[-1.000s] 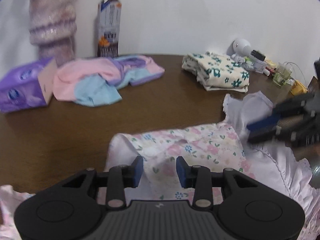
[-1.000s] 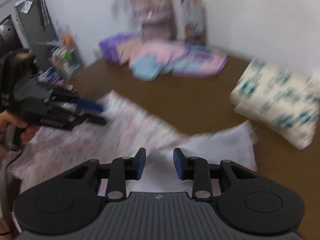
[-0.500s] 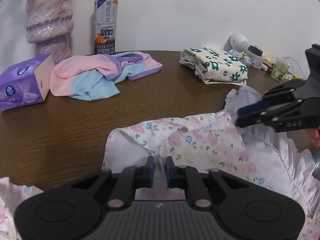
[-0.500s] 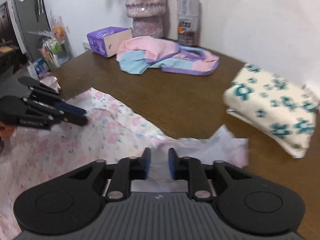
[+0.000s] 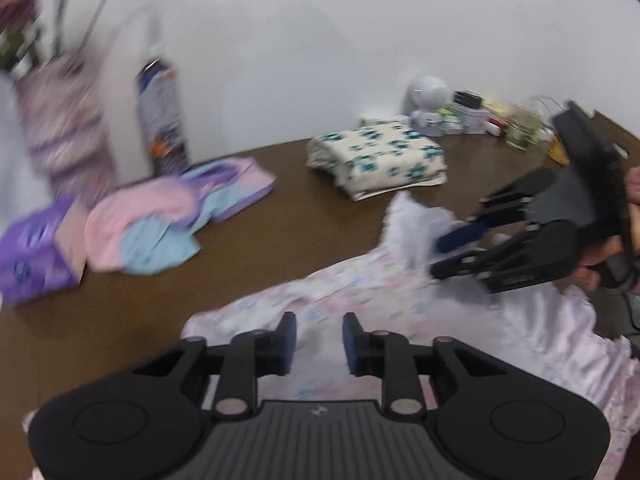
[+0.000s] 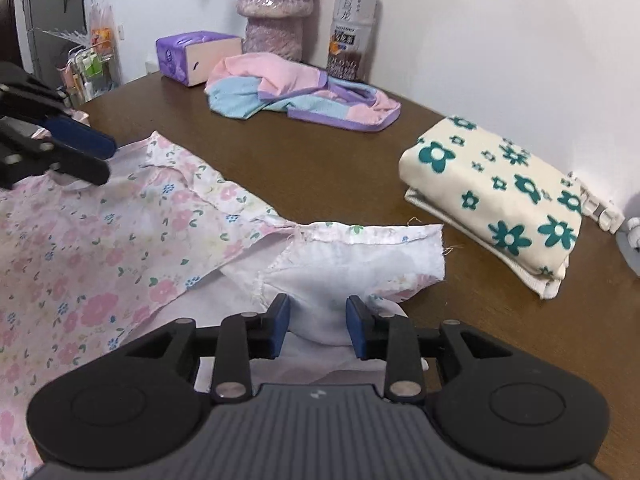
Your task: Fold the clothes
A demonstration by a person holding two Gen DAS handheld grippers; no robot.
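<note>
Floral garment [image 6: 100, 248] lies spread on the desk [image 6: 320, 168], long axis running left-right between both grippers. Left gripper [image 5: 319, 338] and right gripper [image 6: 315, 326] gape, unclamped. Bottle [image 6: 354, 20] label reads "OOLONG".

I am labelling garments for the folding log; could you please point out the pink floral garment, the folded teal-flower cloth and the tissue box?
pink floral garment [image 6: 100, 248], right wrist view, flat printed panel.
folded teal-flower cloth [image 6: 496, 196], right wrist view, top face.
tissue box [image 6: 180, 54], right wrist view, purple side.

Brown table [image 6: 320, 160] — floral garment [image 6: 100, 248], folded cloth [image 6: 500, 200], tissue box [image 6: 192, 56], bottle [image 6: 352, 20]
</note>
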